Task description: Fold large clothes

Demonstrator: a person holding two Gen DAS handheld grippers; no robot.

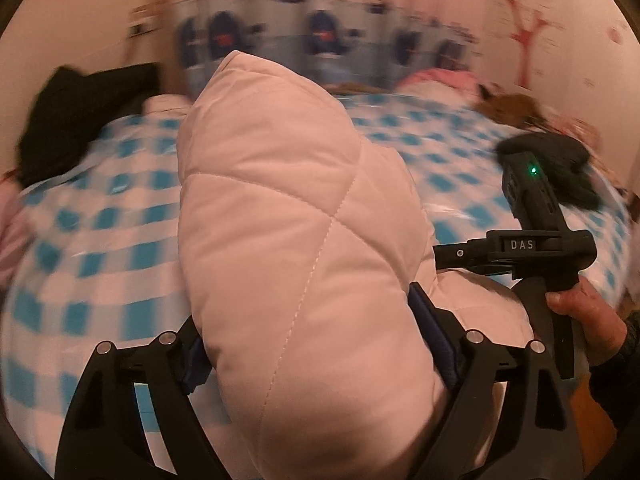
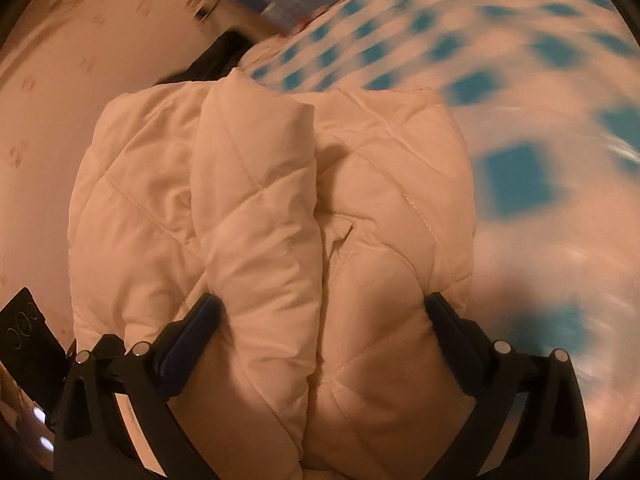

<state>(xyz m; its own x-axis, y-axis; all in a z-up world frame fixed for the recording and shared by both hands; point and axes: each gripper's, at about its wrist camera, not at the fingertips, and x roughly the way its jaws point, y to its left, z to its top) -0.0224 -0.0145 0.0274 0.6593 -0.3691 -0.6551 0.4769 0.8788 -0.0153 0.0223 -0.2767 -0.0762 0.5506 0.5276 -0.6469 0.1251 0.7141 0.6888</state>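
Although the quilted jacket (image 2: 272, 208) is already gathered into a thick bundle above the checked bed (image 1: 100, 216), the fold is judged unfinished. It is clamped between the jaws of the left gripper (image 1: 320, 344) and of the right gripper (image 2: 324, 320).

You are working in dim, warm indoor light that tints everything pinkish-orange. Ahead of your left gripper (image 1: 320, 344) the checked bedcover (image 1: 100, 216) and the wall (image 1: 560, 40) smear with motion blur, while the padded jacket (image 1: 288, 240) between its fingers stays sharp. Beyond your right gripper (image 2: 324, 328) the bedcover (image 2: 520, 160) streaks heavily, and a soft shadow lies just right of it. Both fisheye views bend at the edges and end in dark corners.
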